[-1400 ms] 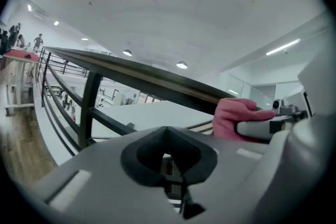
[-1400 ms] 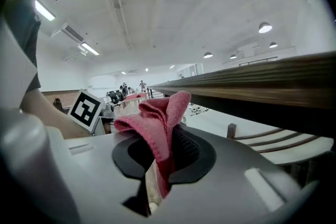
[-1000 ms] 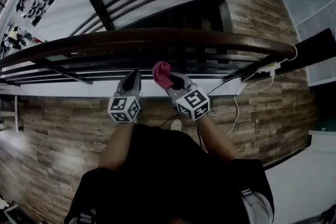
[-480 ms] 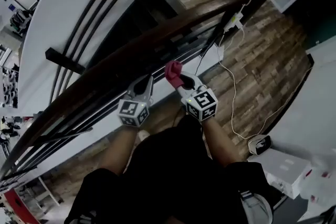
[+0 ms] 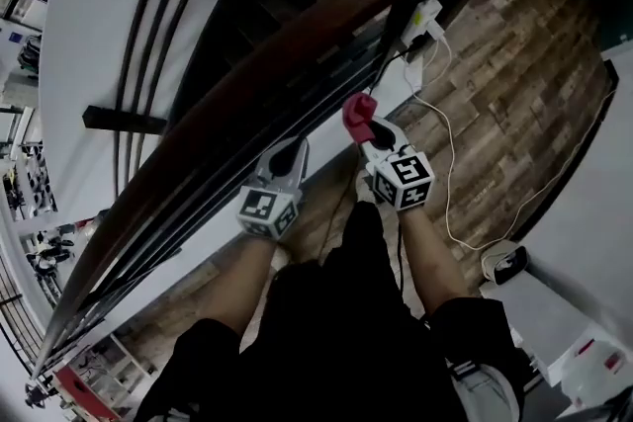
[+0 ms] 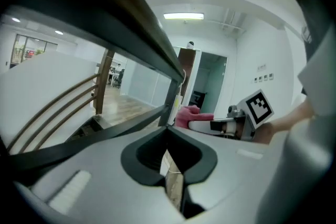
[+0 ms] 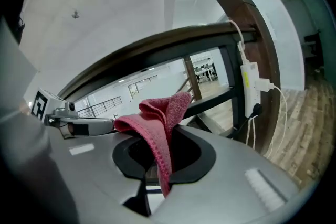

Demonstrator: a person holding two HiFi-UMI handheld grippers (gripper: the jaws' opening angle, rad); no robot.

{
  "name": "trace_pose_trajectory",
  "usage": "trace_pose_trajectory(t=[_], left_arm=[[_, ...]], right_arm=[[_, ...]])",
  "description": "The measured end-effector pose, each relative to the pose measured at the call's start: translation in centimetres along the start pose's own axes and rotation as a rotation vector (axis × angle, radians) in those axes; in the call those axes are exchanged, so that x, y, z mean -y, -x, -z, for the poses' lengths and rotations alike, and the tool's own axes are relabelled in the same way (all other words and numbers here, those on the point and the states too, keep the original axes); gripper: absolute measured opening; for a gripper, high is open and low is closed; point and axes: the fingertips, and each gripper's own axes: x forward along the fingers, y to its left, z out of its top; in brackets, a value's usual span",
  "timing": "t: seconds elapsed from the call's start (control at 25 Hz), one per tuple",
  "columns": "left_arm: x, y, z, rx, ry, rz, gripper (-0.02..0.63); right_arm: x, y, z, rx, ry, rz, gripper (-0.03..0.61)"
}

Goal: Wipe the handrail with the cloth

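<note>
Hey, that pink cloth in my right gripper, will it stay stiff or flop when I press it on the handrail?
Likely floppy: the cloth droops in folds over the right gripper. Probably light, since one small pinch holds it up. Its looped weave should drag, not slide, on the smooth-looking handrail.

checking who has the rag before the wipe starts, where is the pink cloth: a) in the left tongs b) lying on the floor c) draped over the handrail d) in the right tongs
d: the right tongs are shut on the pink cloth, which sticks up between them, while the left tongs are shut with nothing in them.
</note>
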Motion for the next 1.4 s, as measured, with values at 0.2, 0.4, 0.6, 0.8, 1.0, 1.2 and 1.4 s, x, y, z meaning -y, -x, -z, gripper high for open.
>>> trace_pose_trajectory(t=[0.2,0.4,0.6,0.8,1.0,1.2,1.4], left_arm=[[0.0,-8.0,2.2,-0.041,0.012,0.013,-0.002],[-1.1,-13.3,4.6,-0.100,0.031,-0.038,-0.002],[-2.2,-15.9,6.3,-0.135,0.081,-0.076,-0.002],[-2.3,-16.2,7.6,-0.159,0.088,-0.085,-0.002],[-2.0,-16.9,8.9,-0.189,0.098,-0.096,-0.002],[-2.9,-17.5,9.1,-0.190,0.118,-0.138,-0.002],[-3.4,-16.7,9.8,-0.196,0.128,-0.171,-0.002]], right_arm=[[6.9,-3.2,0.8,0.011,-0.063,0.066,0.049],[11.7,-7.4,2.6,-0.023,-0.121,0.066,0.049],[14.8,-11.7,2.4,-0.053,-0.054,0.111,0.049],[17.3,-13.5,1.6,-0.085,0.129,0.240,0.049],[18.3,-14.2,2.1,-0.129,0.369,0.336,0.048],[18.5,-14.9,3.3,-0.191,0.597,0.392,0.048],[18.1,-15.2,3.3,-0.217,0.600,0.361,0.046]])
